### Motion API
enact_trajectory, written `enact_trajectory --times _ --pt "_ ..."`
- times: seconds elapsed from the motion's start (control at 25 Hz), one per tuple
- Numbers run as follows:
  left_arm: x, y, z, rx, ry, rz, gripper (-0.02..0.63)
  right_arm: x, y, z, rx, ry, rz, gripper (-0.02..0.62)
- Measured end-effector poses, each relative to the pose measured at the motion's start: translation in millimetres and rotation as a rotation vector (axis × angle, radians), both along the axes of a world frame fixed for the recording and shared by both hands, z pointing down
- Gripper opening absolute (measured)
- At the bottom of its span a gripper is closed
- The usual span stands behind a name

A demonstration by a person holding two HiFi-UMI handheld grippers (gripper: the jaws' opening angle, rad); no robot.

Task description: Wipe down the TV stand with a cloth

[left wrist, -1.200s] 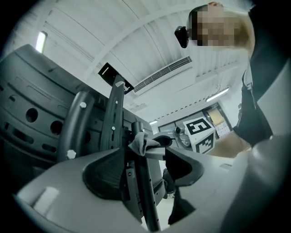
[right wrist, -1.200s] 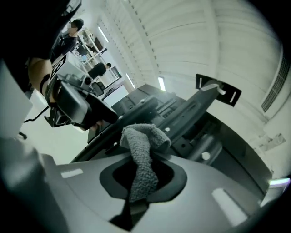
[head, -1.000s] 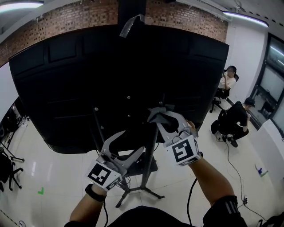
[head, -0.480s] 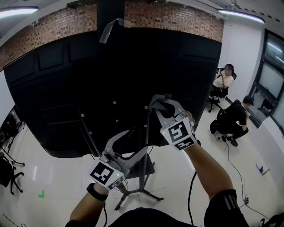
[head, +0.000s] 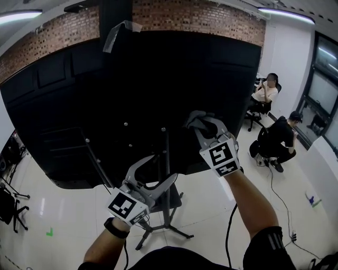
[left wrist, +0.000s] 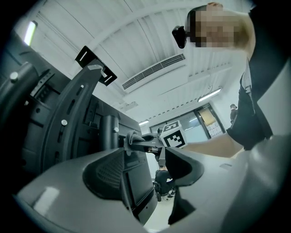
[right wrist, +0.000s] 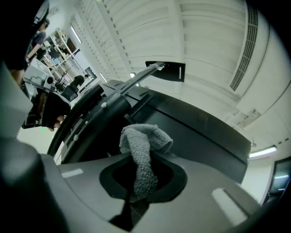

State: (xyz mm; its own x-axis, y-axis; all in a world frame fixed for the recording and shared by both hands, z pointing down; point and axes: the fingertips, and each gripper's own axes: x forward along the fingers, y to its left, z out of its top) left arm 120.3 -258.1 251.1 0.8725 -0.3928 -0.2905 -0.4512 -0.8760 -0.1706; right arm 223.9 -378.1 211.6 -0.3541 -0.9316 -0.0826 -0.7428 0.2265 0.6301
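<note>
Rightward and a little higher than a second ago, the right gripper [head: 200, 123] stays clamped on the grey cloth [right wrist: 139, 157] at the TV's back, while the left gripper [head: 163, 169] hangs open-jawed and empty beside the stand pole [head: 169, 211], so wiping seems barely begun.

Rear wall: red brick wall [head: 211, 16]. Right side: white wall [head: 288, 58] with dark-framed windows [head: 326, 63]. Glossy white floor [head: 74, 205]. Ceiling strip lights [head: 282, 10] on.

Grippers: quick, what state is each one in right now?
Left gripper: open, nothing between its fingers.
Right gripper: closed, holding the grey cloth.
</note>
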Motion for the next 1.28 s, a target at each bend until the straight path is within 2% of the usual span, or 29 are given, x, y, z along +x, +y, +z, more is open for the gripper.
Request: enact_trajectory --times 0.28,0.6,0.72,1.0,1.12,1.28 --pt "31.4 2.9 2.3 -0.007 0.0 0.048 0.305 60.7 -3.0 1.7 -0.037 -0.097 0.072 0.035" --pt "43.9 7.0 3.9 -0.011 0.001 0.062 0.305 93.1 0.0 4.8 -0.048 -0.148 0.135 0.035" --pt "38.6 7.2 5.5 -0.015 0.004 0.052 0.305 76.4 8.7 2.5 -0.032 -0.151 0.094 0.035" --pt "11.0 5.2 7.9 -0.021 0.014 -0.01 0.305 -19.6 21.1 15.3 -0.033 -0.082 -0.114 0.035" --pt "0.5 5.0 11.4 -0.028 0.015 -0.038 0.305 -44.0 14.4 31.0 -0.061 -0.054 -0.152 0.035" --pt "-9.5 2.9 15.7 -0.041 0.009 -0.065 0.305 -58.2 4.5 47.7 -0.106 -0.066 -0.184 0.035"
